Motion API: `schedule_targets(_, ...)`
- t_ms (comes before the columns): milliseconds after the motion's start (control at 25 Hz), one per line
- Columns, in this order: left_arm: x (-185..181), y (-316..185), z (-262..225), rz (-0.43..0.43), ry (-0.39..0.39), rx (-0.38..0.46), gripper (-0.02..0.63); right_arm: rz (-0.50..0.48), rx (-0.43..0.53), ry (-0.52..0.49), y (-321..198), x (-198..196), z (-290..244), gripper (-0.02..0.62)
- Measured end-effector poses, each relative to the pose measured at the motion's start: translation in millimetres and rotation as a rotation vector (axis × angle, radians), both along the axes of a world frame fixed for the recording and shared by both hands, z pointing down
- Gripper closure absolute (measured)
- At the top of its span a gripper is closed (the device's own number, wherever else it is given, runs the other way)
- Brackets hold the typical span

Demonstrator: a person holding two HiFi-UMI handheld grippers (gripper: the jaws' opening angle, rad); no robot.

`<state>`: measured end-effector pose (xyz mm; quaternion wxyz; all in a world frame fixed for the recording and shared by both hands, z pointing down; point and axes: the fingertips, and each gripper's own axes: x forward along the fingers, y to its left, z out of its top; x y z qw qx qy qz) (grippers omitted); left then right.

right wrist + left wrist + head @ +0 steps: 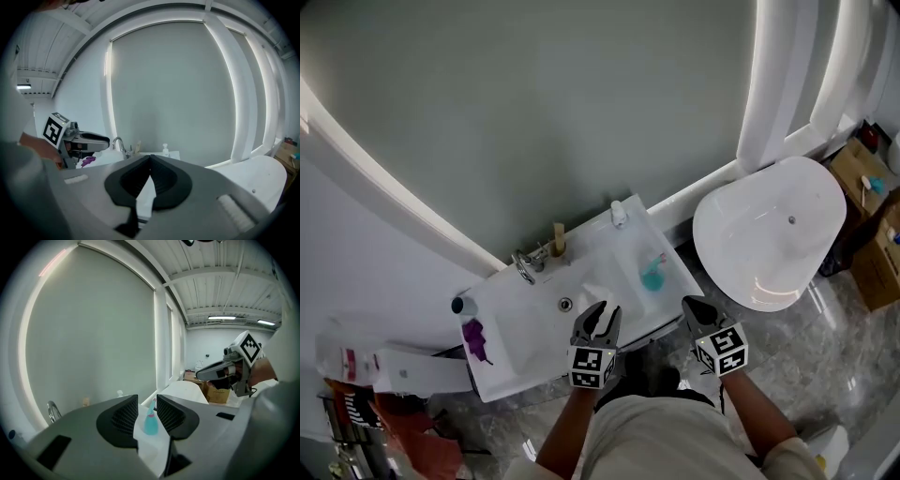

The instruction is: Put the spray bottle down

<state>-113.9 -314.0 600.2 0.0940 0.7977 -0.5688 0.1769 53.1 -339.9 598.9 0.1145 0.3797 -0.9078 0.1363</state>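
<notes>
The teal spray bottle (653, 275) stands on the white sink counter (534, 361), right of the basin, with no gripper touching it. My left gripper (600, 309) hovers over the counter's front edge, short of the bottle, with its jaws open and empty. In the left gripper view the spray bottle (150, 420) shows far off through the gap of the left gripper (147, 400). My right gripper (688, 304) is off the counter's right front corner, jaws shut with nothing between them. In the right gripper view, the right gripper (150, 159) has its pads meeting.
A chrome faucet (523, 265), a wooden holder (558, 236) and a white pump bottle (619, 214) line the counter's back edge. A purple item (474, 339) lies at its left. A white oval tub (778, 225) stands to the right, with cardboard boxes (874, 187) beyond it.
</notes>
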Motion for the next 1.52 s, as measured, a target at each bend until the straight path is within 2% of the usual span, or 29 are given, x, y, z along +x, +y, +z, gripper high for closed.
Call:
schedule_targets(240, -20.6, 17.7, -11.7, -0.047, 0.004, 0.039, 0.494, 0.047, 0.03, -0.022, -8.1, 1.6, -15.5, 0.584)
schedule_targets(600, -45.1, 23.7, -43.4, -0.037, 0.047, 0.077, 0.524, 0.078, 0.088, 0.002, 7.7, -15.8, -48.1, 0.584)
schedule_targets(920, -57.6, 34.1, -77.5, 0.015, 0.072, 0.121, 0.567, 0.11, 0.143, 0.015, 28.6, -26.5, -76.7, 0.584)
schedule_targets(1080, -54.0, 43.6, -96.7, 0.061, 0.125, 0.132, 0.589, 0.117, 0.151, 0.012, 41.7, -25.9, -86.0, 0.584)
schedule_targets(1200, -50.8, 47.7, -107.3, 0.09, 0.115, 0.159, 0.594, 0.13, 0.154, 0.004, 49.3, -23.6, -92.6, 0.584)
schedule_targets(1520, -52.0, 49.5, -108.9, 0.092, 0.117, 0.173, 0.594, 0.154, 0.198, 0.023, 59.4, -22.6, -105.3, 0.584)
